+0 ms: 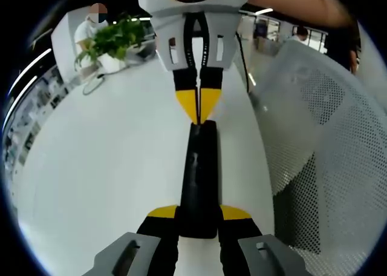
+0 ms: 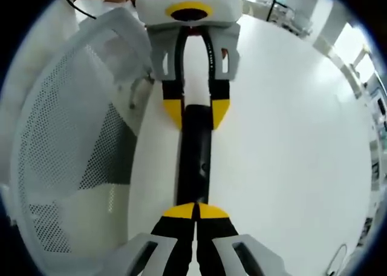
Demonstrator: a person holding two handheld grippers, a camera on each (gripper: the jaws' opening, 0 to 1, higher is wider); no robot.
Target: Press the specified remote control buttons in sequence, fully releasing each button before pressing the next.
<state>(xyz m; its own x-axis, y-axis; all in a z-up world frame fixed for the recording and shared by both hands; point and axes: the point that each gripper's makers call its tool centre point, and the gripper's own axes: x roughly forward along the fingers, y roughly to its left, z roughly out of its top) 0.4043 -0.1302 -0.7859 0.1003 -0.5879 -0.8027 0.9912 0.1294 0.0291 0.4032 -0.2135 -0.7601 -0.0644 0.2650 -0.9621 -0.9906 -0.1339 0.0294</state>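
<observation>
The remote control [image 1: 198,179] lay on the white table [image 1: 97,179], clamped at its near end between the left gripper's [image 1: 198,218] jaws. The right gripper [image 2: 196,214] — jaws pressed together — rested its tips on the far end. The remote looked light, rigid and smooth — best held by its long edges.

Black remote [image 2: 195,161] between two grippers

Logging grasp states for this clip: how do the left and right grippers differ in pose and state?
The left gripper is spread, its yellow tips on either side of one end of the black remote; the right gripper has its tips together. The left gripper seems to hold the remote in place, while the right gripper's tips meet at the opposite end, contact unclear. Both have yellow tips and face each other along the remote on the white table.
</observation>
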